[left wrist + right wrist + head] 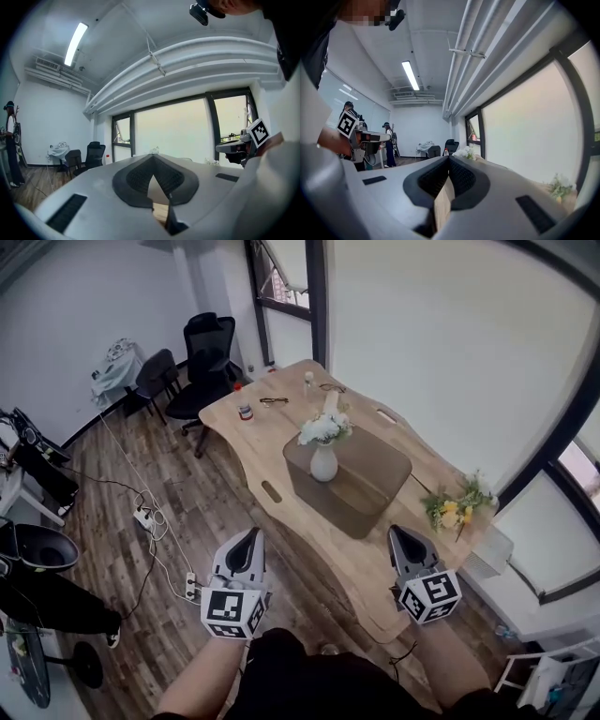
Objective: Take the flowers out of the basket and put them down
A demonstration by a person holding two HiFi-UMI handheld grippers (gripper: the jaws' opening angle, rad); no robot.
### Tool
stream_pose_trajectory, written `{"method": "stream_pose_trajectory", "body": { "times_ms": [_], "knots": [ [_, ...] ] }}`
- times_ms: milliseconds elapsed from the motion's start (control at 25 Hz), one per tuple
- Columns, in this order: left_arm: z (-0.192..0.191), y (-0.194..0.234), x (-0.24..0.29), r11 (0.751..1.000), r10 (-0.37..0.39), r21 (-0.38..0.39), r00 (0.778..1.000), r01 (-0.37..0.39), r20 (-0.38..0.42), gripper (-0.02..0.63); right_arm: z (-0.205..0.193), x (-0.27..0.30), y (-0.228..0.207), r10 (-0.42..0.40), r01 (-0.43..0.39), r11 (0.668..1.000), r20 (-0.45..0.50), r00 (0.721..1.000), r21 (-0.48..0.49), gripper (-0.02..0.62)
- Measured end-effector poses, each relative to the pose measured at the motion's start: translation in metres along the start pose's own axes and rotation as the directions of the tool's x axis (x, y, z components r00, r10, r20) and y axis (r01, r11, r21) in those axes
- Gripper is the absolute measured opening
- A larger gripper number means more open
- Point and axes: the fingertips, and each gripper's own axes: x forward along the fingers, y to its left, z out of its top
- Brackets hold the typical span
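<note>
Your left gripper [249,538] and right gripper [401,535] wear matt grey plastic shells, and their pads [136,180] are black and finely ribbed. Before you, a pale, matt wooden table [281,442] carries a smooth dark-brown mat [370,493] and a glossy white vase [323,465]. The floor [187,521] is wood-grain plank.
</note>
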Motion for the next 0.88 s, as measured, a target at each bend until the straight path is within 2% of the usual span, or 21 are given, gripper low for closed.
{"method": "stream_pose_trajectory", "body": {
  "times_ms": [280,440,600,880],
  "knots": [
    [-0.008,0.006,0.022,1.000,0.016,-0.017,1.000,-0.016,-0.018,0.000,-0.006,0.022,-0.013,0.015,-0.015,0.999,-0.012,1.000,0.046,0.023],
    [-0.010,0.019,0.047,1.000,-0.014,-0.011,1.000,0.014,-0.011,0.000,-0.004,0.045,-0.019,0.001,0.000,0.999,-0.010,1.000,0.046,0.023],
    [-0.011,0.037,0.077,0.998,-0.055,-0.034,0.998,0.055,-0.003,0.000,0.001,0.068,-0.032,-0.054,0.054,0.997,-0.002,0.999,0.057,0.023],
    [-0.003,0.069,0.140,0.990,-0.138,-0.003,0.990,0.138,0.030,0.000,0.010,0.107,-0.049,-0.144,0.143,0.988,0.001,0.990,0.049,0.023]
  ]
}}
